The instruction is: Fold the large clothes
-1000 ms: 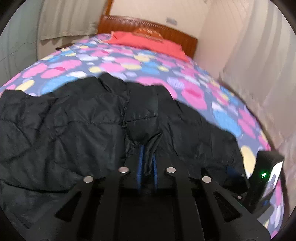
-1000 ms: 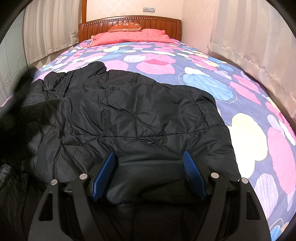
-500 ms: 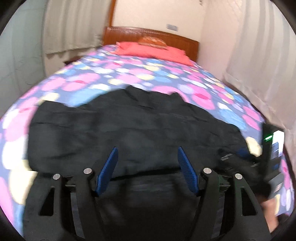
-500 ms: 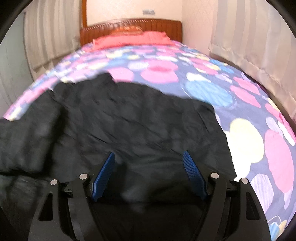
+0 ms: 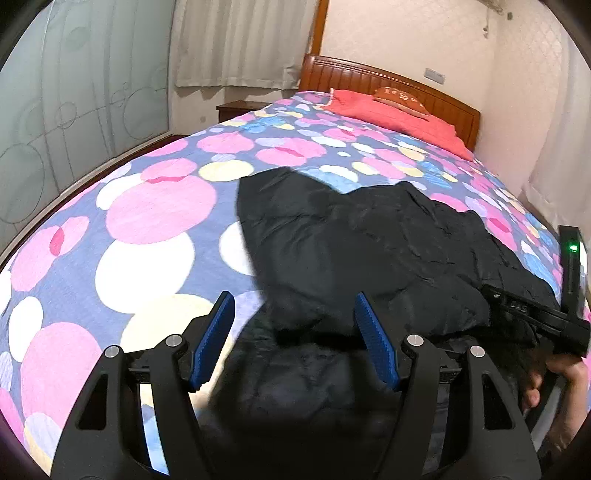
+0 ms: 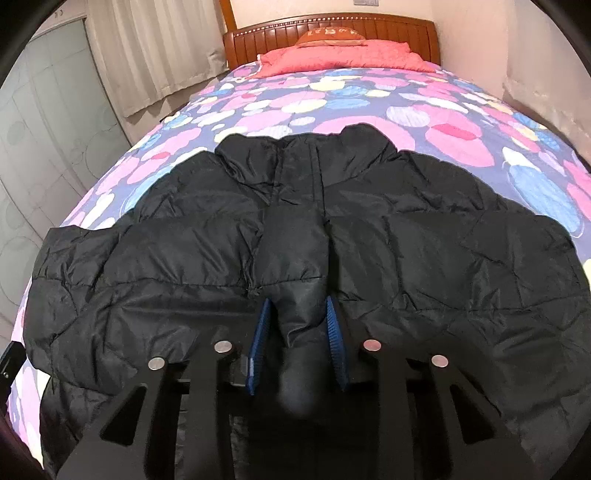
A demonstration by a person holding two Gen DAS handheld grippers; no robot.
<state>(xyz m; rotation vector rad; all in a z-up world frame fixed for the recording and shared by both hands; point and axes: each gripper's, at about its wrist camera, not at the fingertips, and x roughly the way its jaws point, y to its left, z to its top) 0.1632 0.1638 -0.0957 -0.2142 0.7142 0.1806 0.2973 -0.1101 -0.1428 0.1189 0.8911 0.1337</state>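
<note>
A black puffer jacket [image 6: 369,236] lies spread on the bed, collar toward the headboard. My right gripper [image 6: 297,332] is shut on a bunched fold of the jacket near its lower middle. In the left wrist view the jacket [image 5: 362,243] fills the centre and right, its left edge over the bedspread. My left gripper [image 5: 293,336] is open above the jacket's near left edge, with nothing between its blue pads. The right gripper's body [image 5: 535,317] and the hand holding it show at the right edge of that view.
The bed has a bedspread [image 5: 147,214] with pink, white and blue circles. A red pillow [image 6: 332,55] lies by the wooden headboard [image 6: 332,29]. A glass wardrobe [image 5: 55,110] stands on the left, curtains [image 5: 240,40] behind it, and a wall close on the right.
My left gripper let go of the jacket, opened and swung left to the jacket's left edge. My right gripper went from open to shut on a fold of the jacket.
</note>
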